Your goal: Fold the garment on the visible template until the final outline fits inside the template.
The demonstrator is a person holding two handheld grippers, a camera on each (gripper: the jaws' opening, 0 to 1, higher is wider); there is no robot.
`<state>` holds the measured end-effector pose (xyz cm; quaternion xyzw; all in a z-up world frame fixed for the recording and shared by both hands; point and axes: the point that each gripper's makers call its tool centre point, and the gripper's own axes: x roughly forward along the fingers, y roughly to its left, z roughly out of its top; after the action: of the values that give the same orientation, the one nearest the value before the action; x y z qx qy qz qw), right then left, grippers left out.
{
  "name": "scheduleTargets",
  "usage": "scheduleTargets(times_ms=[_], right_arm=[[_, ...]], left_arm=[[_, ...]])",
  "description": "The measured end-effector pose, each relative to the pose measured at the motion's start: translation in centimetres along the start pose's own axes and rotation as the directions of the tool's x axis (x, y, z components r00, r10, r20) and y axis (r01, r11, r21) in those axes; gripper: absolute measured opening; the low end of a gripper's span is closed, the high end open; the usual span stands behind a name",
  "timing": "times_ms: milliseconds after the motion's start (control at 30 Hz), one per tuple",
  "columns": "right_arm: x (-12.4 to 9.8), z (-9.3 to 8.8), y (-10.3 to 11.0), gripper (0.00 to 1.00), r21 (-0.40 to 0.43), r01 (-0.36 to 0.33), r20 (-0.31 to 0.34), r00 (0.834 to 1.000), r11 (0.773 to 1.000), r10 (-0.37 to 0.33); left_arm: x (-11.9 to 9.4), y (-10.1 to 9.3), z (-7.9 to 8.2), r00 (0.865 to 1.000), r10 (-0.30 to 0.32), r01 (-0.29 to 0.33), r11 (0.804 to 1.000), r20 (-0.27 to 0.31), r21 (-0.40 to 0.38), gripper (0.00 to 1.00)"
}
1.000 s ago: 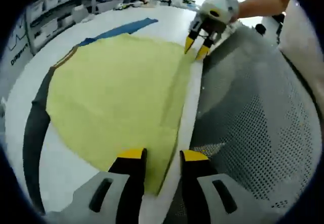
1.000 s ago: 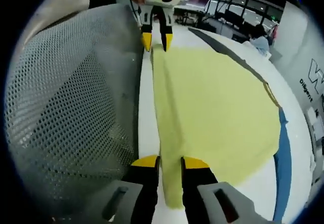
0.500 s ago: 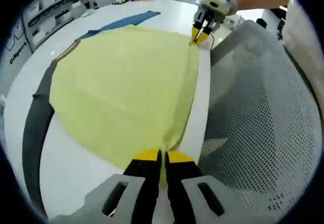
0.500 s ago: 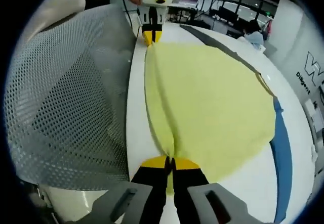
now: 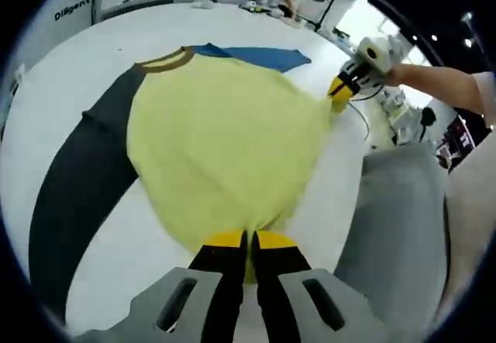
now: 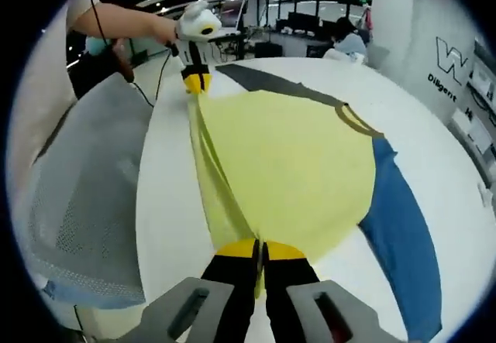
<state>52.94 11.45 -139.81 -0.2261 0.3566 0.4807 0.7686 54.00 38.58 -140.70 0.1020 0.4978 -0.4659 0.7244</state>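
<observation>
My left gripper (image 5: 248,242) and right gripper (image 6: 260,250) each pinch the hem of the yellow shirt with one grey and one blue sleeve (image 5: 225,142), fingers clamped. It lies spread on the white bench (image 5: 85,72), its hem lifted.

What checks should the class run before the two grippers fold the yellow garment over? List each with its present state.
1. Left gripper jaws shut on the garment hem: ok.
2. Right gripper jaws shut on the hem at the other corner: ok.
3. Hem between the two grippers lifted off the white table: ok.
4. Dark sleeve and blue sleeve spread flat: ok.
5. Template outline on the table visible: cannot tell.
6. Grey mesh chair clear of the garment: ok.
</observation>
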Motion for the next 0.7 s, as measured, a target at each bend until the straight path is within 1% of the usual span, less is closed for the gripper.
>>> scheduleTargets(times_ms=[100,167,200,233,300,367,400,433,467,533,567,600,633,667,700], right_arm=[[0.0,0.6,-0.4,0.0,-0.015,-0.001,-0.008,1.0,1.0,0.001],[-0.4,0.8,0.2,0.0,-0.032,-0.013,-0.008,1.0,0.999,0.013],[-0.7,0.7,0.4,0.0,-0.035,-0.018,-0.009,1.0,0.999,0.018],[-1.1,0.8,1.0,0.0,-0.04,-0.028,-0.005,1.0,0.999,0.027],[-1.7,0.8,2.2,0.0,-0.056,-0.054,0.003,0.999,0.997,0.055],[-2.3,0.7,4.0,0.0,-0.064,-0.083,0.007,0.996,0.994,0.083],[-2.6,0.6,5.3,0.0,-0.08,-0.112,0.016,0.993,0.99,0.114],[-2.8,0.5,6.4,0.0,-0.086,-0.14,0.017,0.99,0.986,0.142],[-2.9,0.1,8.2,0.0,-0.109,-0.197,0.012,0.98,0.974,0.199],[-2.9,-1.3,9.8,0.0,-0.155,-0.211,-0.045,0.977,0.965,0.206],[-2.8,-1.7,10.6,0.0,-0.147,-0.228,-0.052,0.974,0.963,0.222],[-2.6,-2.3,11.4,0.0,-0.158,-0.233,-0.058,0.972,0.96,0.226],[-2.5,-2.5,11.6,0.0,-0.165,-0.234,-0.065,0.972,0.958,0.226],[-2.1,-3.5,12.2,0.0,-0.188,-0.243,-0.1,0.969,0.952,0.228],[-1.5,-4.0,12.6,0.0,-0.191,-0.241,-0.11,0.969,0.952,0.223]], left_arm=[[-0.3,0.1,0.3,1.0,0.01,-0.01,1.0,-0.005,0.001,0.02],[-0.8,-0.3,0.1,1.0,0.001,-0.001,1.0,-0.004,0.011,0.02],[-1.2,-0.9,-0.3,1.0,-0.012,0.012,1.0,-0.005,0.022,0.02],[-1.4,-1.2,-0.6,1.0,-0.02,0.02,0.999,-0.006,0.028,0.02],[-2.1,-2.5,-1.6,0.998,-0.06,0.06,0.997,-0.012,0.04,0.02],[-2.6,-4.1,-2.7,0.995,-0.1,0.1,0.993,-0.012,0.063,0.02],[-2.7,-4.6,-3.2,0.994,-0.109,0.109,0.991,-0.016,0.073,0.02],[-2.8,-5.4,-4.2,0.991,-0.129,0.131,0.987,-0.035,0.092,0.02],[-2.8,-5.7,-4.6,0.99,-0.134,0.137,0.985,-0.039,0.102,0.02],[-2.6,-6.5,-5.6,0.989,-0.142,0.145,0.984,-0.038,0.107,0.02],[-2.4,-7.1,-6.1,0.988,-0.153,0.157,0.981,-0.035,0.118,0.02],[-2.2,-7.4,-6.6,0.987,-0.154,0.157,0.98,-0.037,0.121,0.02],[-1.9,-7.6,-7.0,0.988,-0.152,0.155,0.98,-0.04,0.126,0.02],[-1.4,-7.7,-7.7,0.988,-0.144,0.15,0.979,-0.051,0.141,0.02],[-1.1,-7.8,-8.1,0.988,-0.143,0.15,0.977,-0.057,0.15,0.02]])
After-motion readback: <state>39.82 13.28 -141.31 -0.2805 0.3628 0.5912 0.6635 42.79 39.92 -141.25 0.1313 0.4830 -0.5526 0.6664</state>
